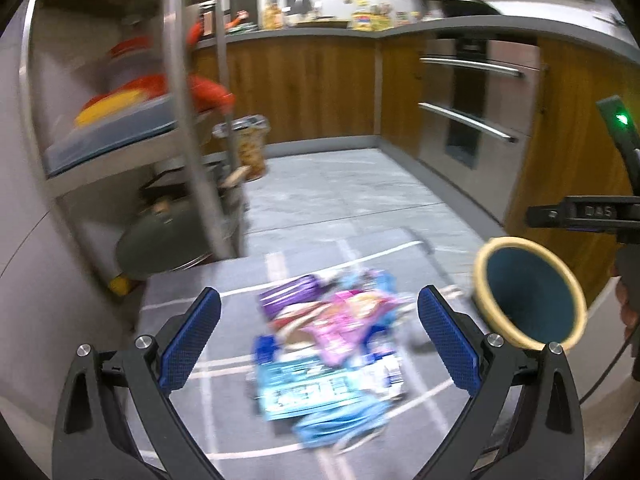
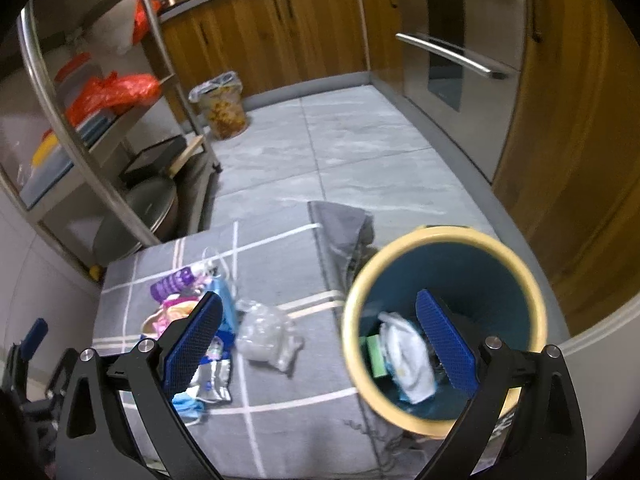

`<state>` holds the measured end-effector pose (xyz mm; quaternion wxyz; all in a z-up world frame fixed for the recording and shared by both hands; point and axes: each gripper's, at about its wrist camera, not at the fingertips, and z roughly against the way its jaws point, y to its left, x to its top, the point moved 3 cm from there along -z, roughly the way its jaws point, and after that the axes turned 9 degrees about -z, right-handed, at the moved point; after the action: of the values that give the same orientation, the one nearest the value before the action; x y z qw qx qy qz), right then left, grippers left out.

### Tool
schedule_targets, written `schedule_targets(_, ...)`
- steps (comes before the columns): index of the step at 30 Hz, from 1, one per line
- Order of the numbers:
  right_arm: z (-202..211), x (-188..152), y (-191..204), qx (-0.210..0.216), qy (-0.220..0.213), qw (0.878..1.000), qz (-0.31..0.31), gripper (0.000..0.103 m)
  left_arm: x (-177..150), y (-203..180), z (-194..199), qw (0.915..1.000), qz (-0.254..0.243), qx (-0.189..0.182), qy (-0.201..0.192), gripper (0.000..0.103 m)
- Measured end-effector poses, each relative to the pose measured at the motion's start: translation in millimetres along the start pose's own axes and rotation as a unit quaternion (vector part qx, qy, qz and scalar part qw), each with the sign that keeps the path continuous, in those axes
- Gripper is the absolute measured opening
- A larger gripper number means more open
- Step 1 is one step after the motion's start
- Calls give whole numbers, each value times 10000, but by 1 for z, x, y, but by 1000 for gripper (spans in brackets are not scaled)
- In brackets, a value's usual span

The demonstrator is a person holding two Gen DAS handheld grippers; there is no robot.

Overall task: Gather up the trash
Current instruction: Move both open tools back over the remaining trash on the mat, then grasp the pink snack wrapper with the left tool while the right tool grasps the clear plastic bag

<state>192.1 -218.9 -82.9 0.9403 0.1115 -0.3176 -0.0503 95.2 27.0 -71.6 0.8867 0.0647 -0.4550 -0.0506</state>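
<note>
A pile of wrappers (image 1: 328,344) in pink, purple and light blue lies on a grey checked cloth (image 1: 240,280). My left gripper (image 1: 320,340) is open above the pile, its blue pads either side of it. A blue bin with a cream rim (image 1: 528,292) stands to the right. In the right wrist view the bin (image 2: 444,328) holds white and green trash (image 2: 404,356). My right gripper (image 2: 320,344) is open and empty above the bin's left rim. A crumpled clear plastic piece (image 2: 266,334) and the wrappers (image 2: 192,312) lie on the cloth (image 2: 280,420).
A steel shelf rack (image 2: 80,120) with boxes and an orange bag (image 2: 116,92) stands at left, a pot lid (image 2: 136,220) at its base. A lined waste basket (image 2: 222,104) stands on the grey tile floor by wooden cabinets (image 2: 280,28). An oven (image 2: 452,52) is at right.
</note>
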Motion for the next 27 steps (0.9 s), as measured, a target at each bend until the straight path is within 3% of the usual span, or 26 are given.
schedule_targets(6, -33, -6, 29, 28, 357, 9993, 122, 97, -20, 51, -21, 9978, 437, 302, 387, 97)
schedule_targets(11, -64, -14, 36, -34, 767, 9970, 60, 97, -22, 55, -43, 9975, 357, 193, 584, 97)
schedule_targets(17, -98, -26, 44, -192, 1292, 9909, 333, 91, -24, 35, -76, 9963, 167, -197, 824, 97)
schedule_targets(19, -108, -29, 47, -205, 1472, 9878, 461, 78, -25, 25, -85, 9952, 9, -313, 927, 95)
schedule_targets(27, -135, -34, 57, -70, 1997, 9781, 582, 62, -24, -17, -108, 9868, -509, -1057, 1115, 75)
